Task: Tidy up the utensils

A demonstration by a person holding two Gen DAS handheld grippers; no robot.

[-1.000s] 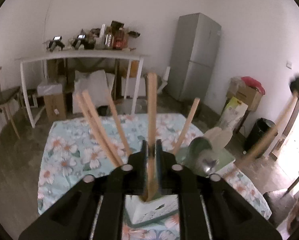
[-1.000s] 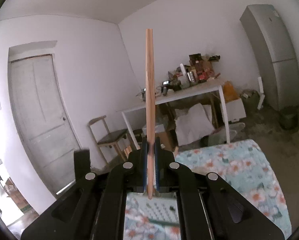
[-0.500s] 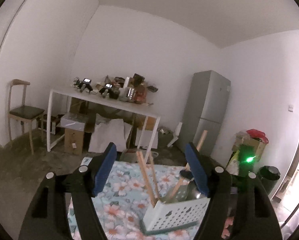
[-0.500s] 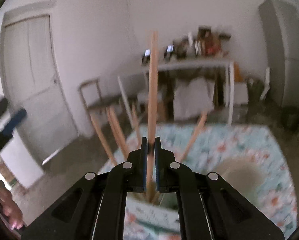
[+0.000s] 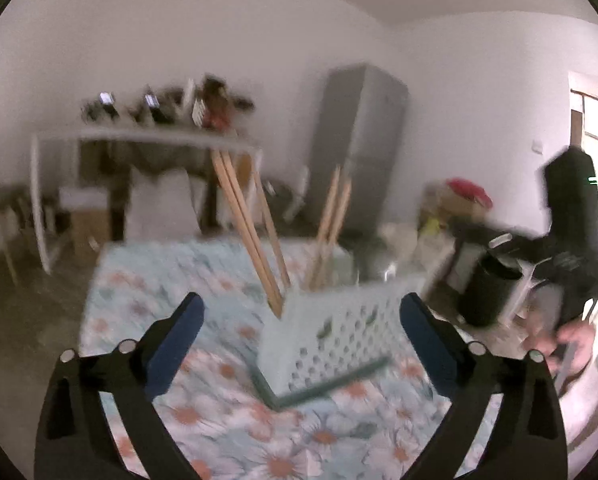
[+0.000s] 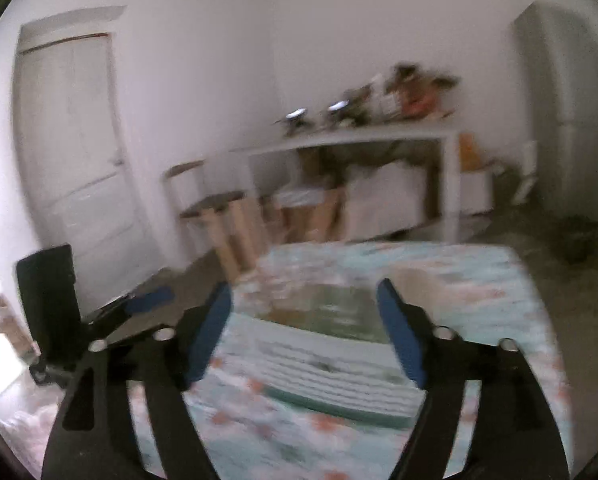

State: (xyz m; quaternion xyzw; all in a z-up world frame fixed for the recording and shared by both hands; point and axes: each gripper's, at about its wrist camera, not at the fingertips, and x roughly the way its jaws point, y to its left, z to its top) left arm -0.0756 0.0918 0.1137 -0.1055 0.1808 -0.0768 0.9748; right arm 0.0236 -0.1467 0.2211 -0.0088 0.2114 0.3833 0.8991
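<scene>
Basket [image 5: 331,336] sits centre frame on the tablecloth [image 5: 171,364], wooden sticks [image 5: 255,232] standing in it. Desk [image 5: 147,136] behind, upper left; fridge [image 5: 359,144] upper right; bin [image 5: 487,296] at right of basket.

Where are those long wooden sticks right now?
In the left wrist view the wooden sticks stand leaning in the white perforated basket on the floral tablecloth, ahead of the open left gripper.

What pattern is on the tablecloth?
Floral on pale blue, the tablecloth shows best in the left wrist view.
</scene>
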